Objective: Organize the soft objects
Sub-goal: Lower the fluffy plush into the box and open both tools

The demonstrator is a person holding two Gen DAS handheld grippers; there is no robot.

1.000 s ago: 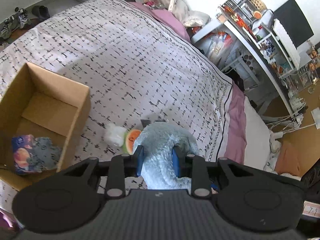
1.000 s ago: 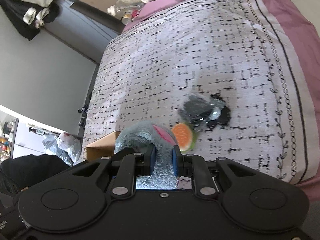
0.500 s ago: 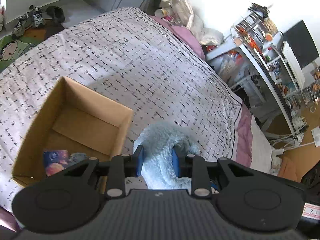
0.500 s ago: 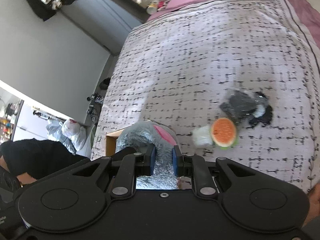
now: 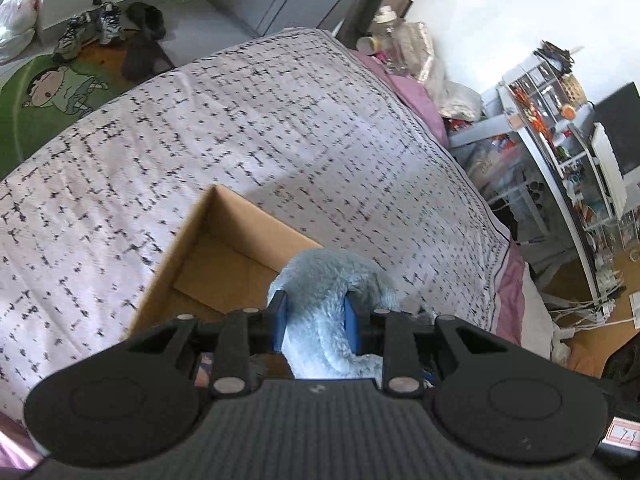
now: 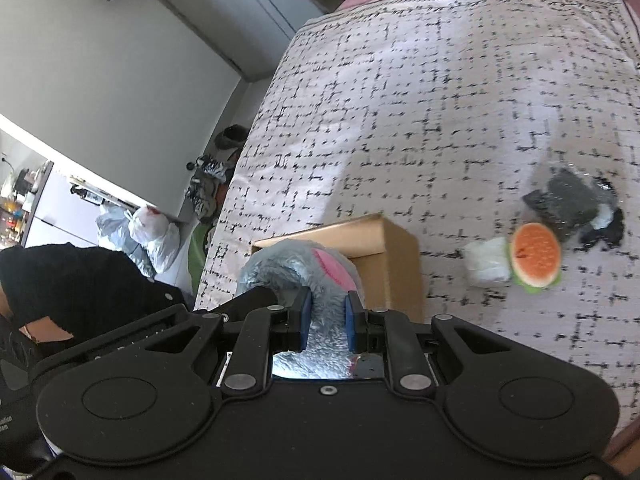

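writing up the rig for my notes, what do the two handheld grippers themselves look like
Both match: the left gripper and right gripper have matte black plastic bodies, two round discs on broad lobes, black linkage arms with silver pivot screws, and blue pads inside the fingers. The left body has a ribbed top surface; the right is smooth with faint white lettering at its left edge. No cables show.

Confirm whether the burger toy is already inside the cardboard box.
No: the burger toy lies on the bedspread, to the side of the cardboard box.

A blue-grey plush (image 5: 325, 280) with pink lining, a tan box (image 5: 224, 256), an orange-and-green toy (image 6: 535, 255), black-flecked white bedspread (image 5: 240, 128).
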